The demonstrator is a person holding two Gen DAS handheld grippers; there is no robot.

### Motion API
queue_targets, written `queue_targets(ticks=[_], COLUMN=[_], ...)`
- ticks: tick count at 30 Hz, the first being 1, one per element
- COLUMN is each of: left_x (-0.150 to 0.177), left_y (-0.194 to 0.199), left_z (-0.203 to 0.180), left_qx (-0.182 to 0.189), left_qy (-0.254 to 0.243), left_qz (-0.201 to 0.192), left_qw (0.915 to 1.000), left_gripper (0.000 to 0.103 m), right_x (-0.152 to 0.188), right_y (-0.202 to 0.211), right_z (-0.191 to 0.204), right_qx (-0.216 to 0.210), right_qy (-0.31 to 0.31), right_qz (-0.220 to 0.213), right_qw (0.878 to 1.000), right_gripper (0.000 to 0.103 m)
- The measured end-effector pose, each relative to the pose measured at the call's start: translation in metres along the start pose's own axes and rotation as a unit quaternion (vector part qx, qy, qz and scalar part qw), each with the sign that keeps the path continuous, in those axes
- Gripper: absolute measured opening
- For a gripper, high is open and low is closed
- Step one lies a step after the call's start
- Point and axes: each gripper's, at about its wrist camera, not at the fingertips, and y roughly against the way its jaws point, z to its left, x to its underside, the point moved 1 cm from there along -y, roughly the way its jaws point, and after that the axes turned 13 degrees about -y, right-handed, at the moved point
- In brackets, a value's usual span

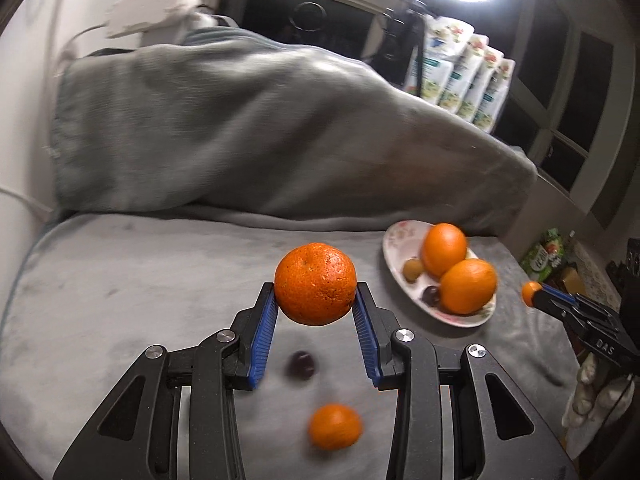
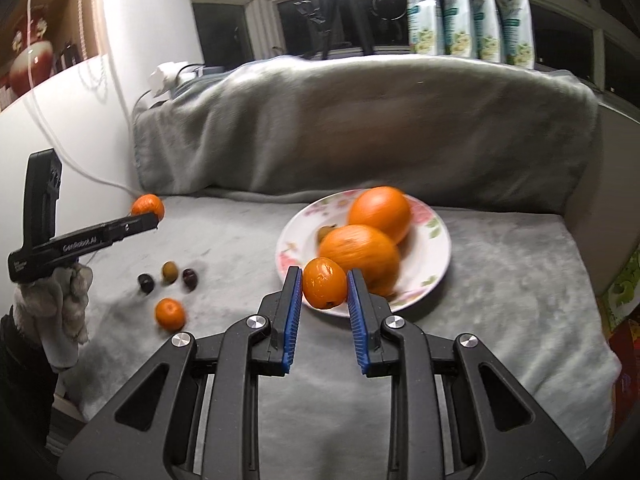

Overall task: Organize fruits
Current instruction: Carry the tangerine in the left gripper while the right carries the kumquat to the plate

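My left gripper (image 1: 315,296) is shut on a mandarin (image 1: 315,283), held above the grey blanket; it also shows in the right wrist view (image 2: 154,216). My right gripper (image 2: 323,285) is shut on a small orange fruit (image 2: 324,283), just in front of the flowered plate's (image 2: 436,248) near rim. The plate holds two big oranges (image 2: 380,212) (image 2: 358,254) and a small brownish fruit (image 2: 322,234). On the blanket lie a small mandarin (image 2: 170,313), two dark fruits (image 2: 145,283) (image 2: 190,279) and a brownish one (image 2: 169,271).
A grey blanket (image 2: 460,280) covers the surface and a raised back (image 2: 360,128). Patterned bags (image 2: 468,8) and a tripod (image 2: 340,8) stand on the window sill behind. A white wall (image 2: 80,128) with a cable is at the left.
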Motion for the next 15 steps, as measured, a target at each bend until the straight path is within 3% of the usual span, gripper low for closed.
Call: queue_targets(ticks=[15], left_x=[-0.017], left_y=[-0.052], left_z=[-0.064], left_qx=[0.048], left_qy=[-0.053], left_qz=[0.03], left_qw=[0.997], left_gripper=[0.037], right_x=[-0.031], right_y=[-0.035], right_z=[-0.058], right_qx=[0.027], right_qy=[-0.032], right_qz=[0.001], right_qw=[0.999], right_gripper=[0.024])
